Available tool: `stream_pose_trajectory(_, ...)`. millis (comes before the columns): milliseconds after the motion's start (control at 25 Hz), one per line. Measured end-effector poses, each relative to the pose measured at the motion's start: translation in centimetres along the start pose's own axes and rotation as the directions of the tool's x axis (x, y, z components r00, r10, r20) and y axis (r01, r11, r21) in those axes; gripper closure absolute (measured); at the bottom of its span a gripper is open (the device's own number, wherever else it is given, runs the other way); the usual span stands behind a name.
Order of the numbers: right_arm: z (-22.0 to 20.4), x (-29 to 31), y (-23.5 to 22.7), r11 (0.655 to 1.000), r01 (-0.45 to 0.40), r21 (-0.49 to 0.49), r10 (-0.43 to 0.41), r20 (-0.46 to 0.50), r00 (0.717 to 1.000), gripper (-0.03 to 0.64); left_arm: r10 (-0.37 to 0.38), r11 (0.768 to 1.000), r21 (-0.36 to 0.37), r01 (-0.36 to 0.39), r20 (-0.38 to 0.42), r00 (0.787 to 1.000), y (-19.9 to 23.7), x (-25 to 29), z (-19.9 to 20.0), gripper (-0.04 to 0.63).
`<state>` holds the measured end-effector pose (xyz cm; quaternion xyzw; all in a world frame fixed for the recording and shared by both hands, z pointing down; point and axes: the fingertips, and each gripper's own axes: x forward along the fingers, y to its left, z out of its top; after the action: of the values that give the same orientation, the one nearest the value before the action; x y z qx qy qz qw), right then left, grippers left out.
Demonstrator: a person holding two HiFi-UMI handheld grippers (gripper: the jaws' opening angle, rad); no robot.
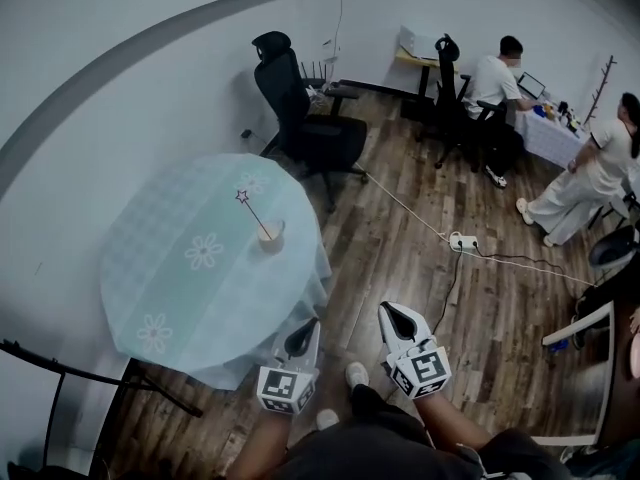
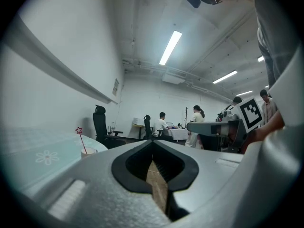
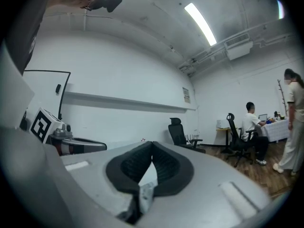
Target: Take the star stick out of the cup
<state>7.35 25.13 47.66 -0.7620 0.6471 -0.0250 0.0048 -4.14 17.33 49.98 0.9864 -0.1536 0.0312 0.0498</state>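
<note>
A pale cup (image 1: 271, 236) stands near the right side of a round table (image 1: 160, 268) covered in a light blue daisy cloth. The star stick (image 1: 252, 213) leans out of the cup up and to the left, with its small star on top. Both grippers hang low over the wooden floor, off the table's near right edge and well short of the cup. My left gripper (image 1: 309, 324) and right gripper (image 1: 389, 310) are both shut and hold nothing. In the left gripper view the cup (image 2: 88, 151) and its red star (image 2: 79, 130) sit far off to the left of the closed jaws (image 2: 153, 142).
A black office chair (image 1: 300, 108) stands just beyond the table. A power strip (image 1: 462, 241) and its cables cross the wooden floor. Two people are at desks at the back right. A black metal frame (image 1: 70, 373) is at the lower left.
</note>
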Motion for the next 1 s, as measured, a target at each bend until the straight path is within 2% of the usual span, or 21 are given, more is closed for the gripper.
stream_pose_trajectory(240, -0.1, 6.3, -1.9, 0.994, -0.108, 0.012, 0.108, 0.002, 0.994, 0.614, 0.088, 0.996, -0.021, -0.088, -0.011, 0.996, 3.5, 3.8, 0.2, 0.589)
stream_pose_trajectory(360, -0.4, 9.3, -3.1, 0.984, -0.170, 0.056, 0.171, 0.000, 0.985, 0.614, 0.138, 0.990, 0.022, -0.137, -0.030, 0.990, 5.4, 6.3, 0.3, 0.589)
stream_pose_trajectory(480, 0.1, 12.2, -3.7, 0.968, -0.244, 0.052, 0.244, 0.014, 0.970, 0.614, 0.182, 0.982, 0.053, -0.180, -0.046, 0.982, 7.1, 8.4, 0.9, 0.589)
stream_pose_trajectory(600, 1.0, 14.5, -4.2, 0.954, -0.296, 0.051, 0.293, 0.058, 0.954, 0.614, 0.220, 0.975, 0.046, -0.218, -0.040, 0.975, 8.5, 9.5, 2.1, 0.589)
stream_pose_trajectory(680, 1.2, 15.9, -4.5, 0.942, -0.329, 0.065, 0.325, 0.070, 0.943, 0.614, 0.257, 0.966, -0.009, -0.257, -0.024, 0.966, 9.7, 9.6, 2.4, 0.589)
stream_pose_trajectory(760, 0.9, 17.2, -4.5, 0.929, -0.363, 0.067, 0.359, 0.064, 0.931, 0.614, 0.313, 0.948, -0.044, -0.314, -0.025, 0.949, 11.1, 9.2, 2.1, 0.589)
stream_pose_trajectory(840, 0.7, 18.3, -4.4, 0.918, -0.391, 0.064, 0.388, 0.052, 0.920, 0.614, 0.358, 0.933, -0.024, -0.359, -0.036, 0.933, 12.1, 8.8, 1.8, 0.589)
stream_pose_trajectory(1000, 0.3, 20.8, -3.5, 0.899, -0.433, 0.068, 0.432, 0.033, 0.901, 0.614, 0.395, 0.919, 0.008, -0.395, -0.045, 0.918, 13.8, 8.9, 1.8, 0.589)
